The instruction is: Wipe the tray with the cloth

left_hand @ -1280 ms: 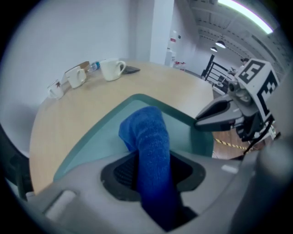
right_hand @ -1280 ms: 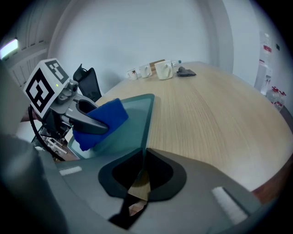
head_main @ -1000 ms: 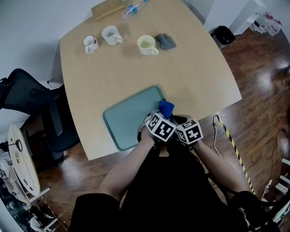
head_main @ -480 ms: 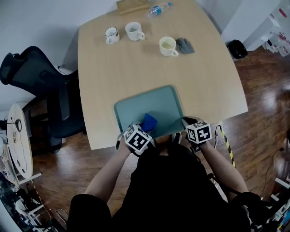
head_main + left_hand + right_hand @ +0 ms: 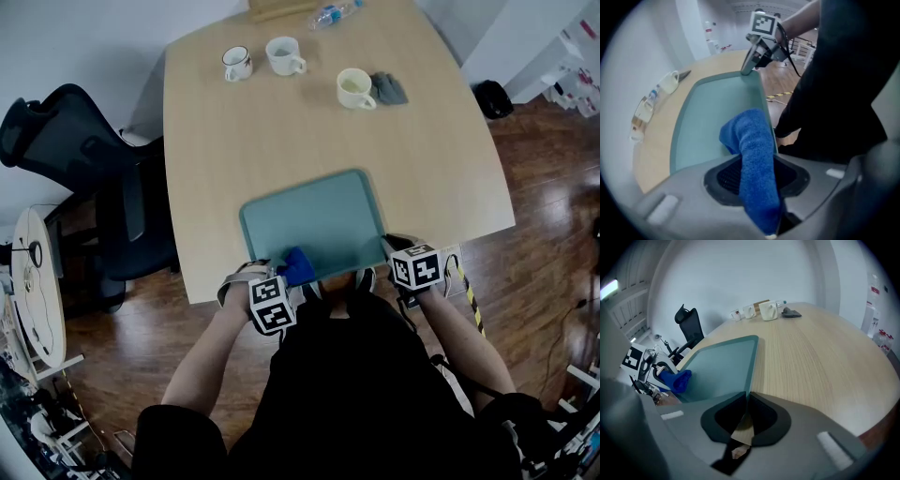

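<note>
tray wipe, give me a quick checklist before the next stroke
1. Grip: blue cloth in left gripper, jaws closing on it: ok.
2. Contact: cloth flat on teal tray: cannot tell; it sits at the near left corner.
3. Hold: right gripper shut on the tray's near right rim: ok.
4. Surface: tray holds nothing but the cloth: ok.
5. Clearance: mugs at the table's far end, apart from the tray: ok.

Pale wood table (image 5: 281, 131) with rounded corners on dark plank floor (image 5: 548, 187) — white wall (image 5: 75, 37) behind it, black office chair (image 5: 66, 141) by its left side, yellow-black strip (image 5: 472, 292) on the floor right — even light, ceiling lamp (image 5: 609, 288) lit.
</note>
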The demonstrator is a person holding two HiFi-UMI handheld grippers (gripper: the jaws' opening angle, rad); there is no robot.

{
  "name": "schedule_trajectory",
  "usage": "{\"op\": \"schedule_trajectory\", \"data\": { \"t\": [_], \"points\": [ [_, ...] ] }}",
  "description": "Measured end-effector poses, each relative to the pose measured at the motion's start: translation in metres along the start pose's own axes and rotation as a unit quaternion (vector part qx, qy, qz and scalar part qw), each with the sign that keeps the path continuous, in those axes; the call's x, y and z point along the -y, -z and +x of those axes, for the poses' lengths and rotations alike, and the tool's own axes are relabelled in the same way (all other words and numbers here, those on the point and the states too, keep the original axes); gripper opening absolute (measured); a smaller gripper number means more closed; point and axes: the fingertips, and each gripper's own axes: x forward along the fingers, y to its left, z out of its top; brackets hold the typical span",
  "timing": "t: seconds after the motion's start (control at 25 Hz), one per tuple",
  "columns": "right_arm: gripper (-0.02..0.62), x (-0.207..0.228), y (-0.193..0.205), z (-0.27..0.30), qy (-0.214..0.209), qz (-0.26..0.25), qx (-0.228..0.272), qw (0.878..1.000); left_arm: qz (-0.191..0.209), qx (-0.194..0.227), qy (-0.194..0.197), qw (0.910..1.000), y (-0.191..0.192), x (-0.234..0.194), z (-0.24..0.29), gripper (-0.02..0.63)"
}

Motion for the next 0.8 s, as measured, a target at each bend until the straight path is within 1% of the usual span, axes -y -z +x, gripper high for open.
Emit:
{"op": "schedule_trajectory", "data": {
  "t": [0.04, 0.16, 0.32, 0.4, 0.44, 0.52, 0.64, 0.8],
  "points": [
    [0.029, -0.001, 0.0, 0.0, 0.001, 0.001, 0.001, 1.0, 0.009, 0.003, 0.004, 0.9999, -0.013, 0.001, 0.003, 0.153],
    [0.029, -0.002, -0.002, 0.0, 0.003, 0.0, 0.004, 1.0, 0.01, 0.027, 0.018, 0.9994, -0.062, -0.002, 0.011, 0.153],
    [0.029, -0.002, -0.003, -0.001, 0.002, 0.002, 0.012, 1.0, 0.076, 0.036, 0.012, 0.9963, -0.137, -0.006, 0.027, 0.153],
    [0.029, -0.001, -0.002, 0.0, 0.0, 0.008, 0.019, 1.0, 0.087, 0.041, 0.013, 0.9953, -0.17, -0.009, 0.035, 0.153],
    [0.028, -0.002, -0.003, 0.0, -0.002, 0.014, 0.021, 1.0, 0.091, 0.036, 0.016, 0.9951, -0.179, -0.01, 0.038, 0.153],
    [0.025, -0.003, -0.003, 0.001, -0.01, 0.028, 0.025, 0.999, 0.096, 0.023, 0.029, 0.9947, -0.184, -0.012, 0.041, 0.16],
    [0.025, -0.001, -0.001, -0.002, -0.016, 0.035, 0.027, 0.999, 0.087, 0.028, 0.048, 0.9947, -0.186, -0.012, 0.04, 0.161],
    [0.025, -0.002, 0.0, -0.003, -0.019, 0.035, 0.03, 0.999, 0.088, 0.025, 0.05, 0.9946, -0.185, -0.012, 0.04, 0.161]
  ]
}}
